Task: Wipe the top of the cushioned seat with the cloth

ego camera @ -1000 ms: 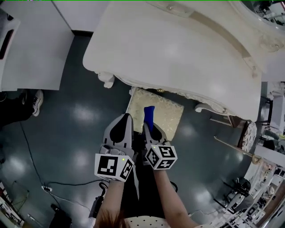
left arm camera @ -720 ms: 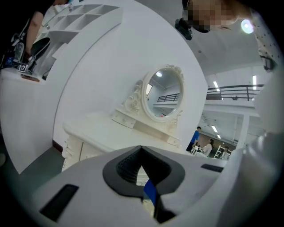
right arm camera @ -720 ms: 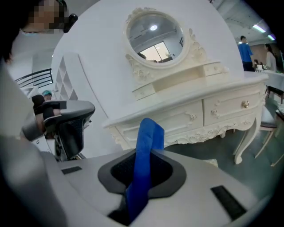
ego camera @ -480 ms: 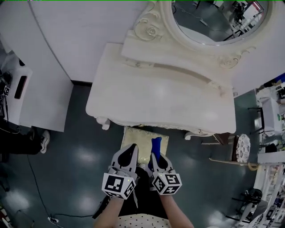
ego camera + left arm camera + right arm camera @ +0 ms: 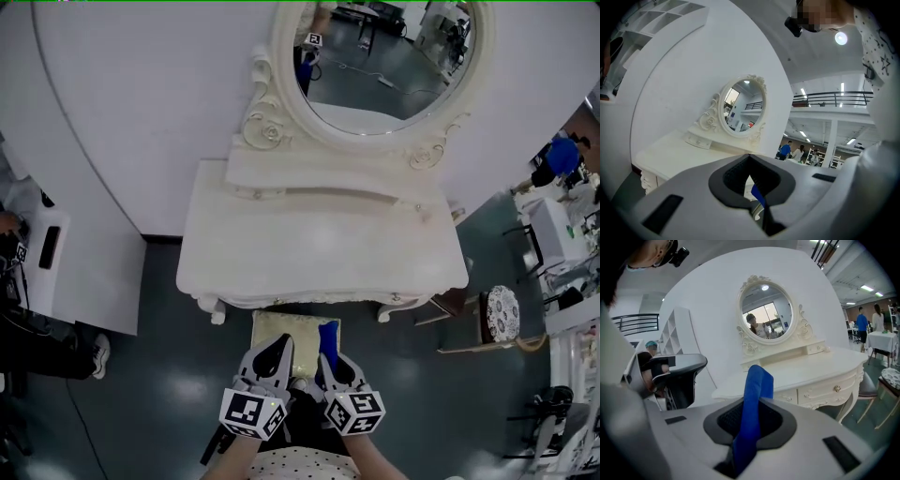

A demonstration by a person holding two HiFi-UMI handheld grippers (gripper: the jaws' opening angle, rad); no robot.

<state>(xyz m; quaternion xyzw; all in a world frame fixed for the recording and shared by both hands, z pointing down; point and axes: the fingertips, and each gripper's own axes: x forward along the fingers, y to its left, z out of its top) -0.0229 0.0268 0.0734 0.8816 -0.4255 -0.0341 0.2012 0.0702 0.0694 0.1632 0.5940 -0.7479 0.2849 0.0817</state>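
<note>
1. View lifted since earlier: I now see the whole mirror [image 5: 384,56]; cushioned seat [image 5: 281,325] sits lower in frame
2. My right gripper [image 5: 330,359] clamps the blue cloth [image 5: 328,335] over the seat; left gripper [image 5: 274,354] closed, empty

Bright overhead lighting, floor glare, heavy fisheye distortion

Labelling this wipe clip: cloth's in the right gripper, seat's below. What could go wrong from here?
1. The cloth stands up from the right gripper as a narrow strip, so the jaw tips may rub the cushioned seat instead.
2. The seat's far edge meets the dressing table's front in the head view; a forward stroke may knock it.
</note>
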